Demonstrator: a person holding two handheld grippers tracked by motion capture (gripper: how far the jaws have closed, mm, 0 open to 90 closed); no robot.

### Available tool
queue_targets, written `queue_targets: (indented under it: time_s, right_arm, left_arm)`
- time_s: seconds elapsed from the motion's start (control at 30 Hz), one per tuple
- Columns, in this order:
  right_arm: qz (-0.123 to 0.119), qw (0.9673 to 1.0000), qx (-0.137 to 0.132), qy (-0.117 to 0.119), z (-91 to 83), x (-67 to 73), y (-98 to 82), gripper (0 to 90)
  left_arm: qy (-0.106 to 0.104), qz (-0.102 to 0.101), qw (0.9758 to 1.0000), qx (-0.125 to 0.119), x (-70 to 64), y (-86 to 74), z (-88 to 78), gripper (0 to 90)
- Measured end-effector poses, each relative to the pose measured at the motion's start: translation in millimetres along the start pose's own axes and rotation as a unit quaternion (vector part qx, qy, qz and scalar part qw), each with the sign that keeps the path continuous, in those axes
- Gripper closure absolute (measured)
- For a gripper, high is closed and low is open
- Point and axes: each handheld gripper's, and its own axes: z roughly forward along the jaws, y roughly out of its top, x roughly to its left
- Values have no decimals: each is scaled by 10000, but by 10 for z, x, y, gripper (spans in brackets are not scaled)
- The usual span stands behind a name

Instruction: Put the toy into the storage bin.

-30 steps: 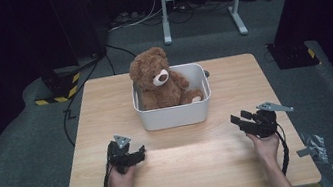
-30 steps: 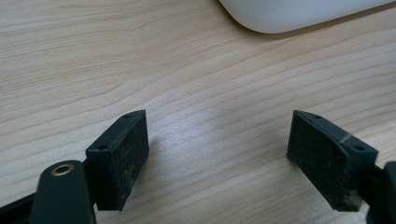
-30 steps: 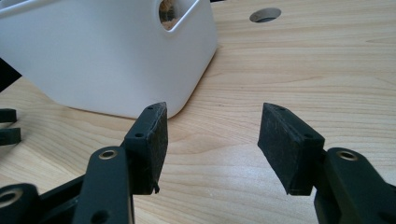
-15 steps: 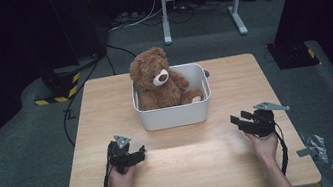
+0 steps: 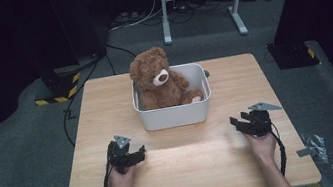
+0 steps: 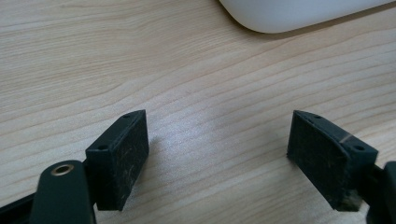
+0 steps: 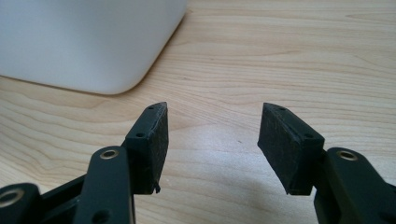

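We see the bear [image 5: 158,80] sitting upright in the tub [image 5: 174,114] mid-table, its long axis vertical, facing right. Both our tongs, left [image 5: 139,154] and right [image 5: 235,122], stand apart, empty.

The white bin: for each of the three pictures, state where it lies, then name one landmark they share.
High view: white bin at the table's middle, teddy bear sitting inside.
Left gripper view: a rounded corner of the bin at the top edge, right of centre.
Right gripper view: its wall and corner at upper left.
Shared landmark: the wooden table.
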Motion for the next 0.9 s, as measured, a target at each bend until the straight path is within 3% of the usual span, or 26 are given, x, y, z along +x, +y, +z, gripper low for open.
queue_targets:
  time_s: [0.53, 0.63, 0.73, 0.9]
  right_arm:
    - [-98, 9996, 128, -233, 88, 16, -27, 423]
    - [-170, 9994, 151, -279, 97, 13, -32, 422]
    - [-391, 9979, 265, -439, 128, 49, -41, 422]
    - [-432, 9976, 326, -434, 151, 49, -48, 420]
  left_arm:
    - [-6, 10, 10000, 2, 1, 0, -1, 206]
    - [-5, 5, 10000, -3, 0, 0, 0, 206]
    - [-6, 11, 10000, 0, 0, -1, -1, 206]
    - [-10, 16, 10000, 5, 1, -1, -2, 206]
